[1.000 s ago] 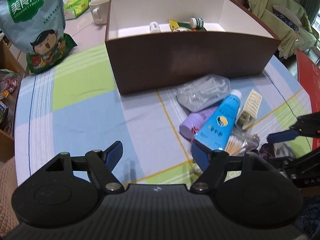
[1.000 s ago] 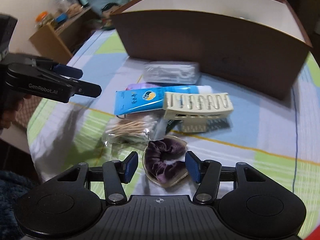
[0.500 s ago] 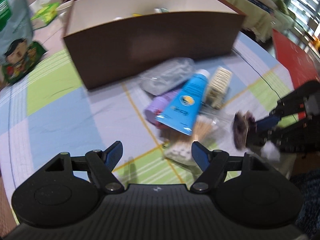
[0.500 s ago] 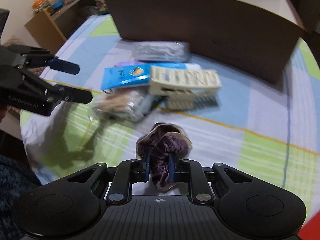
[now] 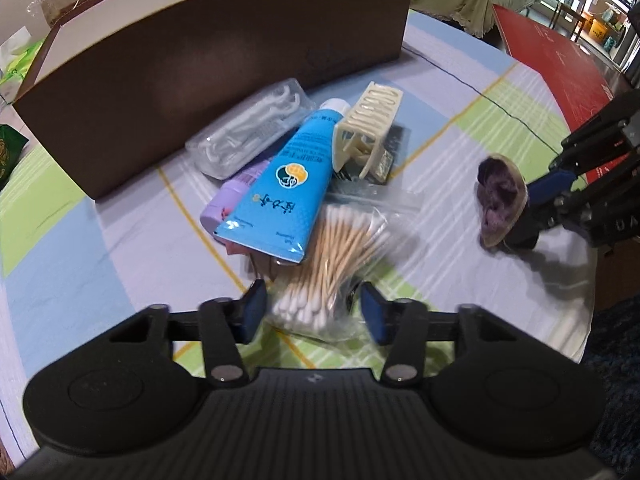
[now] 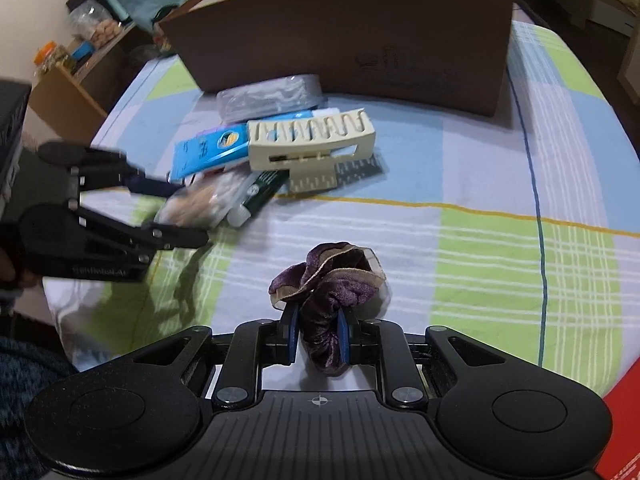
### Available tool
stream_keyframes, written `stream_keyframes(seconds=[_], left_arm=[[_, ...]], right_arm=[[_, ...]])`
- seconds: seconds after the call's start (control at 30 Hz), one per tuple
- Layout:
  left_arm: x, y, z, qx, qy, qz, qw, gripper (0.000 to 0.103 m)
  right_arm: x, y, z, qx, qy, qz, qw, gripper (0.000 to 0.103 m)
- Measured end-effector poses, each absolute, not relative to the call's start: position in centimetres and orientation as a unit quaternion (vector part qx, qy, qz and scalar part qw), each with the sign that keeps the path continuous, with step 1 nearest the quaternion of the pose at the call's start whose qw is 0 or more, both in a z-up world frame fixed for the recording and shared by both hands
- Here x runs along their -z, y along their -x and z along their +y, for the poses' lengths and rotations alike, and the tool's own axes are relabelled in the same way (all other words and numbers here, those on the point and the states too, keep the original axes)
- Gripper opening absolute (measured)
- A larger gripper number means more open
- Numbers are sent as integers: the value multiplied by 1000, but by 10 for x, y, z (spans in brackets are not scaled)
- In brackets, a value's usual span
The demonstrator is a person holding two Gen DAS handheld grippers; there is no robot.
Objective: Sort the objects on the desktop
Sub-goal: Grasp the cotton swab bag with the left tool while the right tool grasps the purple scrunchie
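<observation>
Between right fingers (image 6: 294,336): purple scrunchie (image 6: 326,280).

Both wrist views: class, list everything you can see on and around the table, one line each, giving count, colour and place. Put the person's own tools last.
Box: one, brown, behind the pile.
Floss pick pack: one, clear, nearest the box.
Tube: one, blue, on the pile.
Bottle: one, lilac, under the tube.
Hair claw: one, cream, right of the tube.
Cotton swab bag: one, clear, at the front of the pile.
Scrunchie: one, purple, lifted.
Tablecloth: one, checked blue, green and lilac.
Left gripper: open around the swab bag.
Right gripper: shut on the scrunchie.
</observation>
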State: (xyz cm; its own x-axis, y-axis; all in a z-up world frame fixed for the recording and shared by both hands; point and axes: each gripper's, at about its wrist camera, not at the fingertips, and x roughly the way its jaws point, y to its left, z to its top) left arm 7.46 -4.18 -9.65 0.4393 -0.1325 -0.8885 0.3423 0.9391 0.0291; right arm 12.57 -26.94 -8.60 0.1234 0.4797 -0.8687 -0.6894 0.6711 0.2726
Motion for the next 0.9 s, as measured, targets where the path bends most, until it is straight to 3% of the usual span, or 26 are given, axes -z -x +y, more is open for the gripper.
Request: stream_keyframes(seconds=[0.17,0.3,0.33,0.4,0.5,0.53,0.6,0.67,0.9], left_arm=[[93,-56,-40,162,-102,520,832,27],[89,-39,-32,162,-113,528,826,32],[88,-36,-31,160,-116,525,828,35],[88,-35,-32,158,-119,520,831,44],[93,-42,-37,155,-115,521,831,42],[96,-44,-39,154,-114,526,829,37],[96,-45,-40,152,-109,528,828,26],[91,-43,-37,151,-99,526,831,23],[73,-37,-27,145,-67,519,840,21]], right_arm=[[88,-128,-272,-394,78,537,742,18],[87,-127,-271,-402,82,533,740,19],[86,-127,-270,-406,84,531,739,29],[86,-124,-265,-408,94,523,743,69],[88,-121,-257,-410,111,515,744,68],[90,-120,-255,-409,115,518,743,68],[94,-121,-254,-408,118,523,739,33],[95,-122,-256,-409,118,525,737,23],[81,-125,-267,-416,105,514,743,19]])
